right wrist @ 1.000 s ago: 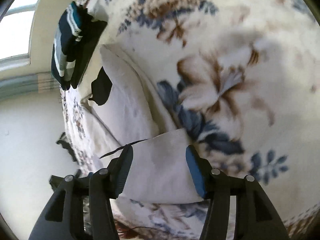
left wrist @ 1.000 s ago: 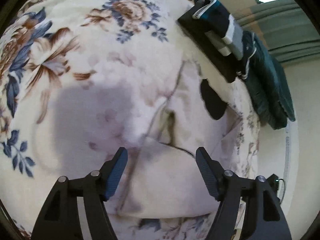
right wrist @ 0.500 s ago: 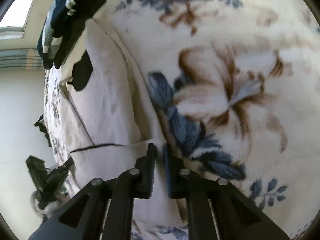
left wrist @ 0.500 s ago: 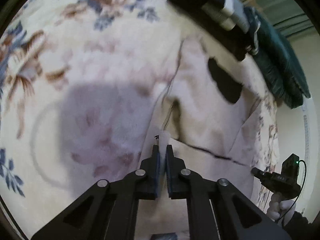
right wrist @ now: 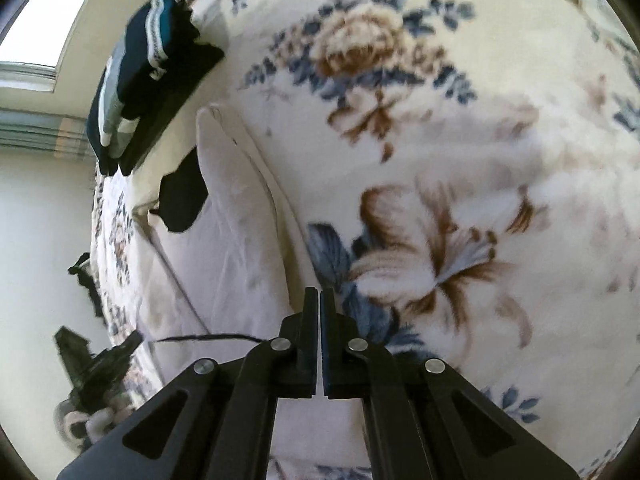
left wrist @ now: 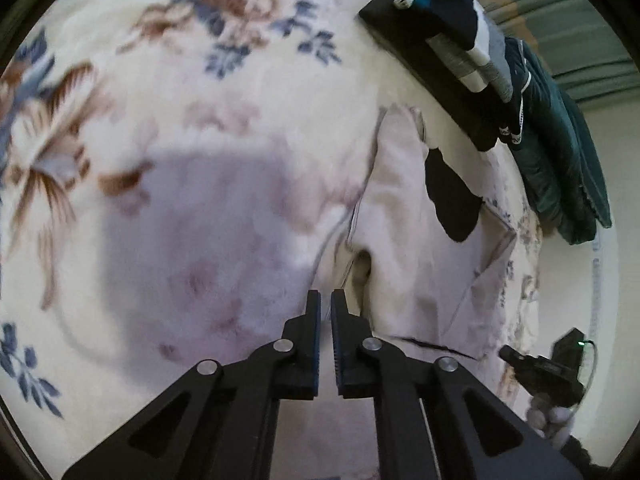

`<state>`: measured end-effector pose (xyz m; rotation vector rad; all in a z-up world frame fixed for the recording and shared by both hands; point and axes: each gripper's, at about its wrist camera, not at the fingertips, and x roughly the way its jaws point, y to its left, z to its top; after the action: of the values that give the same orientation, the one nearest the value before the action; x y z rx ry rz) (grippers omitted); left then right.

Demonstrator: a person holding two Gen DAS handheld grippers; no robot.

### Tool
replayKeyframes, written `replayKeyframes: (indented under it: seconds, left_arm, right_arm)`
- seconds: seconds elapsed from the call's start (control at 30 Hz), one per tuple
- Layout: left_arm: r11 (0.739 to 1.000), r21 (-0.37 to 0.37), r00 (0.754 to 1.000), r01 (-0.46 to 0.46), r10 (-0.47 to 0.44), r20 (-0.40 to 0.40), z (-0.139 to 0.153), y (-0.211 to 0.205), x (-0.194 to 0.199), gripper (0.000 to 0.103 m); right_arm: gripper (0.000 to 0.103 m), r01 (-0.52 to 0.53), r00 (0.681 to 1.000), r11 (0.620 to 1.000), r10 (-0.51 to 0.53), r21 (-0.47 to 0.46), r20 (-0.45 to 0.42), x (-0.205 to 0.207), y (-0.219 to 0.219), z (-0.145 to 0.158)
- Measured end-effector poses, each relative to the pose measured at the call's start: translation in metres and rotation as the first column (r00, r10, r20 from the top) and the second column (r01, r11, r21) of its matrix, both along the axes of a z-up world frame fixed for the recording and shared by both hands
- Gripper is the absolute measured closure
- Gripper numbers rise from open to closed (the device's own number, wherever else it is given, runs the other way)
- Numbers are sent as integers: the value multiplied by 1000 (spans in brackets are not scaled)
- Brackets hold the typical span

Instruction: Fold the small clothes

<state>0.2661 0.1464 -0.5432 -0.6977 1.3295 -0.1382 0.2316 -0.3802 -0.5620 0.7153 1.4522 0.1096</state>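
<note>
A small white garment with a black patch lies on the floral blanket. My left gripper is shut on the garment's near edge, which runs down between its jaws. In the right wrist view the same garment lies to the left, with the black patch at its far end. My right gripper is shut on the garment's other near corner, beside a blue and brown flower print.
A stack of folded dark clothes sits at the far edge of the blanket, also in the right wrist view. A dark green garment lies beyond it. The bed edge drops off to a pale floor.
Both grippers closed from open onto the garment's near edge one second ago. Since then both have lifted and drawn back a little with the fabric held.
</note>
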Motion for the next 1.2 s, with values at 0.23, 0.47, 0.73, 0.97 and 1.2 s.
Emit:
replayKeyframes:
  seconds: [0.23,0.47,0.73,0.97,1.2]
  left_arm:
    - [994,-112,1000,18,-18,-3,-16,-2,-20,46]
    - [991,-121,997,57,-51,56,-6,-24,-24,101]
    - [994,-105,987,9,8,164,34,-8,-27,102]
    - [997,-72,988,7,4,156,26,-10,-18,102]
    - [999,-52,990,-4,12,143,13,-3,-8,102]
  right_arm:
    - [43,-85,988,993,95,88,-118,-3,14,-41]
    - [95,-124,992,992,125,17,-32,-19,35,-33]
    - [96,-93,993,995,91,23,73,-23,34,3]
    - [97,-61,993,998,60,7,106,-14,25,13]
    - [97,-49,991,999,50,-12,123,-7,22,11]
